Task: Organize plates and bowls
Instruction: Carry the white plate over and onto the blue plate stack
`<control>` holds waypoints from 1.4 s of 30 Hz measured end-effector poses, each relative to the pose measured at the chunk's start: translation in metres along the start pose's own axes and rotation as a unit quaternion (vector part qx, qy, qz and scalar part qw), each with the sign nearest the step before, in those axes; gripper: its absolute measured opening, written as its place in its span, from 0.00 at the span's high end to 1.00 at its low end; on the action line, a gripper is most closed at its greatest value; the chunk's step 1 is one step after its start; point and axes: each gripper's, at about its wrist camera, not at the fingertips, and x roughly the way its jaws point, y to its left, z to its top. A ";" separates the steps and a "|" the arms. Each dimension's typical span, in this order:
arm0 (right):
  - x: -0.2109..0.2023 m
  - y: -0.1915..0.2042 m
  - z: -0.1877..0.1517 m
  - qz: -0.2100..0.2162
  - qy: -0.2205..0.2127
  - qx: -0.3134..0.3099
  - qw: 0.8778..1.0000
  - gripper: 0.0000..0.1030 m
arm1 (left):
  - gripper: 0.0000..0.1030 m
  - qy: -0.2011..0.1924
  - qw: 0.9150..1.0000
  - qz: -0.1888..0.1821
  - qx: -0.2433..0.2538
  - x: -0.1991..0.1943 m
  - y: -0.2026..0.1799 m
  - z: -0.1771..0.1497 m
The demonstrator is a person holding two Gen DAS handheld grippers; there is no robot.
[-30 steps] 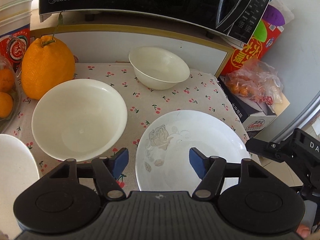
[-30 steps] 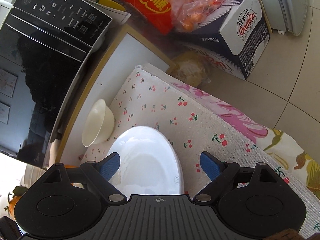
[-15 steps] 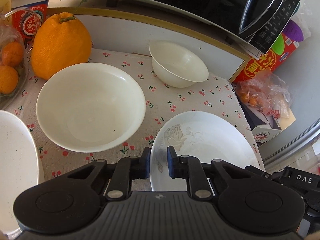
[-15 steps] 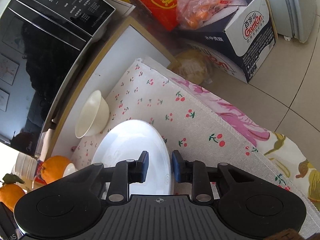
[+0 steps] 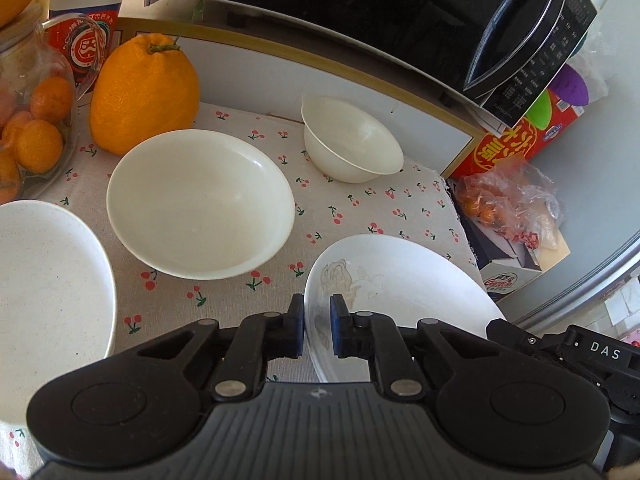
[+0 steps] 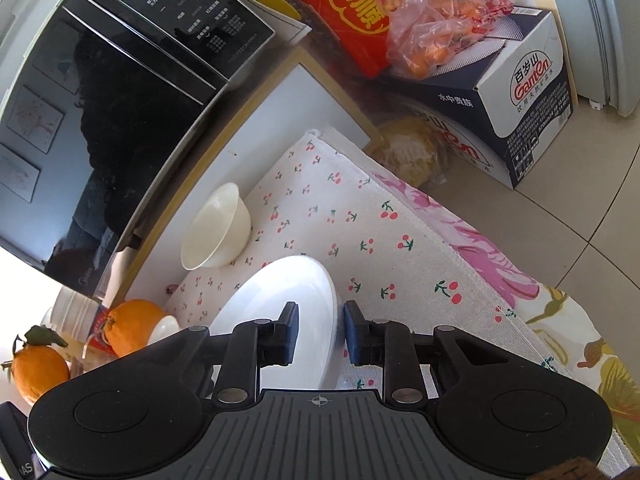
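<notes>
Cherry-print counter (image 5: 352,204) under microwave (image 5: 360,12) | flowered plate (image 5: 400,280) at near right edge | left gripper (image 5: 317,326) fingers clenched on its rim | right gripper (image 6: 321,332) fingers clamp the opposite rim

A cherry-printed cream cloth (image 5: 352,216) covers the tabletop. On it: a small cream bowl (image 5: 352,140) near the back edge, a wide white shallow bowl (image 5: 200,204) mid-cloth, a rose-patterned white plate (image 5: 400,280) by the right edge, a plain white plate (image 5: 48,288) at the left, and a large orange citrus fruit (image 5: 144,92) toward the back left.
</notes>
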 end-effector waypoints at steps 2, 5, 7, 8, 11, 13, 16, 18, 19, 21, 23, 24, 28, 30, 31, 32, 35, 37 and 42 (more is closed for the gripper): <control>-0.005 0.005 0.000 0.005 -0.003 -0.009 1.000 0.77 | 0.89 -0.006 1.000 -0.003 -0.004 -0.007 0.001 0.000; -0.014 0.013 -0.002 0.011 -0.003 -0.020 1.000 0.77 | 0.89 -0.014 1.000 -0.005 -0.009 -0.020 0.003 0.001; -0.019 0.019 -0.004 0.014 0.001 -0.030 0.999 0.77 | 0.89 -0.017 1.000 -0.004 -0.011 -0.030 0.006 0.000; -0.022 0.022 -0.006 0.015 0.003 -0.035 0.999 0.77 | 0.89 -0.018 1.000 -0.003 -0.012 -0.034 0.007 -0.001; -0.030 0.033 -0.012 0.021 0.010 -0.056 0.998 0.77 | 0.89 -0.019 1.000 -0.002 -0.022 -0.050 0.014 -0.006; -0.036 0.039 -0.016 0.028 0.014 -0.065 0.997 0.77 | 0.89 -0.020 0.999 -0.003 -0.029 -0.060 0.019 -0.010; -0.044 0.046 -0.023 0.041 0.021 -0.073 0.996 0.77 | 0.89 -0.024 0.999 -0.006 -0.035 -0.076 0.026 -0.016; -0.049 0.050 -0.028 0.048 0.028 -0.079 0.995 0.77 | 0.89 -0.025 0.999 -0.004 -0.038 -0.086 0.029 -0.021; -0.051 0.052 -0.030 0.051 0.032 -0.084 0.995 0.77 | 0.89 -0.025 0.999 -0.003 -0.038 -0.092 0.030 -0.023; -0.056 0.057 -0.036 0.052 0.040 -0.095 0.993 0.77 | 0.89 -0.024 0.999 -0.001 -0.038 -0.102 0.034 -0.029; -0.060 0.062 -0.044 0.054 0.050 -0.104 0.992 0.77 | 0.89 -0.024 0.999 0.001 -0.040 -0.112 0.040 -0.035; -0.061 0.064 -0.048 0.055 0.056 -0.107 0.991 0.77 | 0.89 -0.026 0.999 0.000 -0.040 -0.117 0.043 -0.037; -0.068 0.072 -0.062 0.063 0.078 -0.122 0.987 0.77 | 0.89 -0.030 0.999 0.002 -0.039 -0.134 0.057 -0.050; -0.071 0.077 -0.070 0.071 0.087 -0.131 0.985 0.77 | 0.89 -0.028 0.998 0.007 -0.052 -0.137 0.066 -0.054; -0.072 0.080 -0.074 0.074 0.092 -0.136 0.984 0.77 | 0.89 -0.020 0.998 0.009 -0.065 -0.137 0.069 -0.054; -0.073 0.083 -0.078 0.073 0.095 -0.141 0.983 0.76 | 0.89 -0.015 0.997 0.009 -0.073 -0.138 0.072 -0.054; -0.073 0.089 -0.089 0.065 0.099 -0.163 0.980 0.76 | 0.89 -0.015 0.998 0.007 -0.062 -0.144 0.078 -0.058; -0.071 0.091 -0.094 0.071 0.111 -0.165 0.978 0.76 | 0.89 -0.011 0.998 0.012 -0.053 -0.150 0.085 -0.062; -0.069 0.103 -0.113 0.074 0.133 -0.192 0.970 0.76 | 0.89 -0.002 0.998 0.017 -0.055 -0.160 0.104 -0.071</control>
